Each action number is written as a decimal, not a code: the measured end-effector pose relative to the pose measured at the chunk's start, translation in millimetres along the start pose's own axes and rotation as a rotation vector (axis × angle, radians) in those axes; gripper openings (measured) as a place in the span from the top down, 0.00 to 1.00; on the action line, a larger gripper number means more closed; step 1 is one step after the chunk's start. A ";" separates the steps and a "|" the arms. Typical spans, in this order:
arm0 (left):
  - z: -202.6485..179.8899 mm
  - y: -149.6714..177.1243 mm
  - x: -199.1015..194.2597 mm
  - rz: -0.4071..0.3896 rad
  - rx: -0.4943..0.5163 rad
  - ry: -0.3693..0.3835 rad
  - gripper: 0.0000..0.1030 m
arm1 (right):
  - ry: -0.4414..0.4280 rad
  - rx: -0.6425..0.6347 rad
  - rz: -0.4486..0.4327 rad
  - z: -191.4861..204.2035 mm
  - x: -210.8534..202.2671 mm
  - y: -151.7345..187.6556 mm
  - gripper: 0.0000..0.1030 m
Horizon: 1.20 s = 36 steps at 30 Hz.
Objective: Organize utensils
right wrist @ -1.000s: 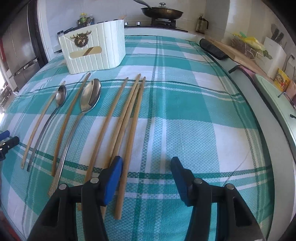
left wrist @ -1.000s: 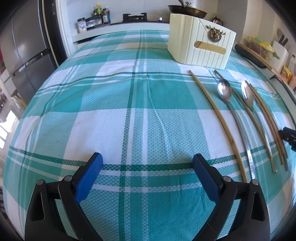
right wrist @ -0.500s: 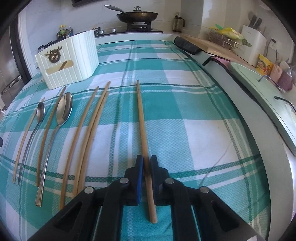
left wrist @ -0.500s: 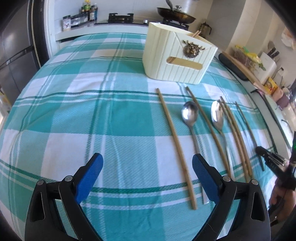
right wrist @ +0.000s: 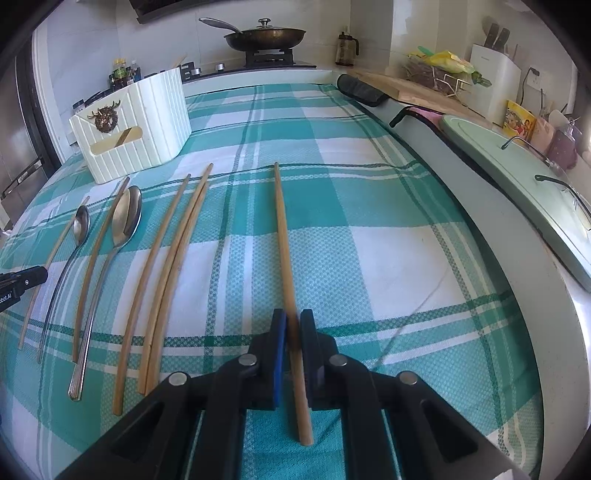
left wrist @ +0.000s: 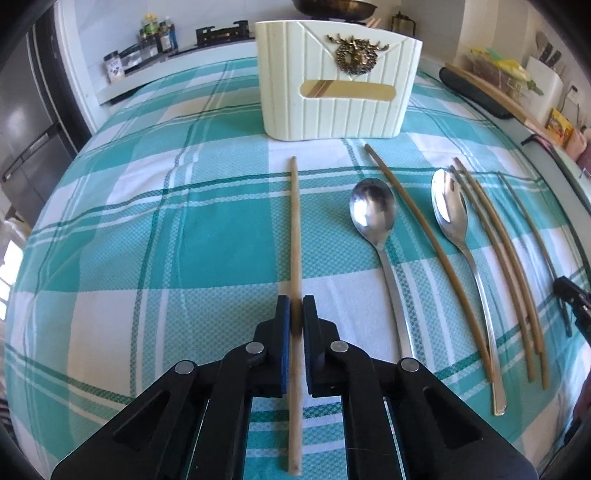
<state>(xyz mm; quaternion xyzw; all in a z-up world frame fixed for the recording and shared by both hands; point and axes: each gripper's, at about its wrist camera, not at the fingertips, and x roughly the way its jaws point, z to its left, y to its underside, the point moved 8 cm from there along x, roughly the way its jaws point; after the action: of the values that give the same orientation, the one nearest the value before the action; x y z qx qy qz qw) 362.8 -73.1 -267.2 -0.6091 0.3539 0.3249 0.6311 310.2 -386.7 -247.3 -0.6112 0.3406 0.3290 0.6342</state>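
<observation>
My left gripper [left wrist: 295, 314] is shut on a wooden chopstick [left wrist: 294, 229] that points toward the cream utensil holder [left wrist: 336, 110]. My right gripper [right wrist: 293, 328] is shut on another wooden chopstick [right wrist: 282, 229], apart from the rest. On the checked cloth lie two metal spoons [left wrist: 373, 214] [left wrist: 448, 210] and several more chopsticks [left wrist: 495, 243]. In the right wrist view the spoons [right wrist: 79, 225] [right wrist: 127, 218], the chopsticks [right wrist: 173, 243] and the holder [right wrist: 147, 122] sit at the left. The left gripper's tip [right wrist: 22, 282] shows at that view's left edge.
The teal checked tablecloth [left wrist: 166, 229] covers the table. A stove with a pan [right wrist: 264, 37] stands behind it. A pale green counter edge [right wrist: 517, 177] and a rolled dark mat [right wrist: 360, 94] run along the right side. Spice jars [left wrist: 155, 35] stand at the back left.
My left gripper closed on the leftmost chopstick, which now lies between its pads. My right gripper stays shut on its chopstick and has moved slightly; the view shifted a little.
</observation>
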 end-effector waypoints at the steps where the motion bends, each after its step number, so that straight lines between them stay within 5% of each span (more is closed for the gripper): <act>1: 6.2 1.1 -0.7 -0.001 -0.013 -0.008 0.95 | 0.001 0.002 -0.001 -0.6 -0.1 0.1 0.92; 13: 101.2 19.3 -11.0 0.004 -0.122 -0.041 0.90 | 0.043 0.023 -0.001 -27.4 -3.7 4.2 0.90; 14: 103.4 18.9 -10.2 0.004 -0.119 -0.037 0.80 | 0.037 0.019 -0.002 -26.7 -2.9 3.5 0.88; 17: 102.5 16.2 -7.4 -0.008 -0.096 -0.026 0.43 | 0.023 0.005 -0.008 -24.5 -1.7 0.2 0.56; 22: 100.0 13.5 0.2 -0.026 -0.041 -0.061 0.29 | 0.006 -0.017 -0.004 -22.5 6.1 -4.7 0.51; 30: 112.9 14.2 7.1 -0.045 -0.087 -0.093 0.03 | -0.001 -0.025 -0.010 -24.0 10.5 -7.1 0.46; 36: 117.2 15.3 8.9 -0.044 -0.116 -0.096 0.00 | -0.003 -0.023 -0.010 -24.7 11.0 -7.5 0.45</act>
<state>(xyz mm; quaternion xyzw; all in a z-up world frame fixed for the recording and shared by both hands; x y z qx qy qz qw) 360.7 44.5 -282.1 -0.6361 0.2905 0.3598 0.6177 321.7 -411.7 -252.8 -0.6199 0.3328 0.3305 0.6291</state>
